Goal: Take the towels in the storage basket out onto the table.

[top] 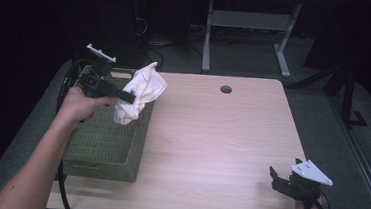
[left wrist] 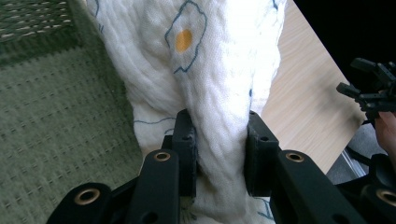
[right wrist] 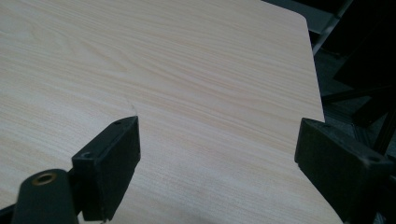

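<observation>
A white cloth (top: 142, 92) printed with fried-egg outlines hangs bunched above the right rim of an olive woven basket (top: 105, 146). My left gripper (top: 132, 99) is shut on the cloth; in the left gripper view the fabric (left wrist: 205, 74) is pinched between both black pads (left wrist: 185, 140) and bulges upward past them. My right gripper (top: 274, 174) hovers over the table's near right corner. In the right gripper view its jaws stand wide apart with only bare wood between the fingers (right wrist: 112, 163).
The light wooden table (top: 220, 147) has a round cable hole (top: 226, 89) near its far edge. The basket takes up the left side. Desk legs (top: 208, 36) and cables stand on the dark floor beyond.
</observation>
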The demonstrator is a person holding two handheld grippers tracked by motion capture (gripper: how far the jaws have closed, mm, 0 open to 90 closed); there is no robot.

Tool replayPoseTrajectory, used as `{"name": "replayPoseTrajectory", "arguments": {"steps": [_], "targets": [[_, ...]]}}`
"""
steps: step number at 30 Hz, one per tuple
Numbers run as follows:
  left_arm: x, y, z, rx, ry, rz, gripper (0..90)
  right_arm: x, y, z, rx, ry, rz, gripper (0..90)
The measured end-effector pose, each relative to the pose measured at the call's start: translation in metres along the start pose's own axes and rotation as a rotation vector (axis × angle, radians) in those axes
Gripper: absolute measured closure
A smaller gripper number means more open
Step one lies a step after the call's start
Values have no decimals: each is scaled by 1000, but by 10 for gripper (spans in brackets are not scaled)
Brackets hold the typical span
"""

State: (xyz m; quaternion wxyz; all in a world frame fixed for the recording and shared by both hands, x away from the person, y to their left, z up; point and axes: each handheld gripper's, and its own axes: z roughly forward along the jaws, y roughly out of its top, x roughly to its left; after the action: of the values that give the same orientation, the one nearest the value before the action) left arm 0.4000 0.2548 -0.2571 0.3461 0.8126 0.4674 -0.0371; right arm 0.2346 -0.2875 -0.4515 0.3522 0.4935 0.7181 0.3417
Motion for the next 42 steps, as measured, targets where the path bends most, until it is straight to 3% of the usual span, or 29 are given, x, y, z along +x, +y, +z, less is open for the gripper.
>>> {"name": "replayPoseTrajectory", "arguments": {"steps": [23,42], "targets": [[-31,18,35,33,-47,54,699,0,3,-4,-12,-6,1,139],[-51,30,76,88,-91,93,699,-1,3,-6,-19,-7,8,139]]}}
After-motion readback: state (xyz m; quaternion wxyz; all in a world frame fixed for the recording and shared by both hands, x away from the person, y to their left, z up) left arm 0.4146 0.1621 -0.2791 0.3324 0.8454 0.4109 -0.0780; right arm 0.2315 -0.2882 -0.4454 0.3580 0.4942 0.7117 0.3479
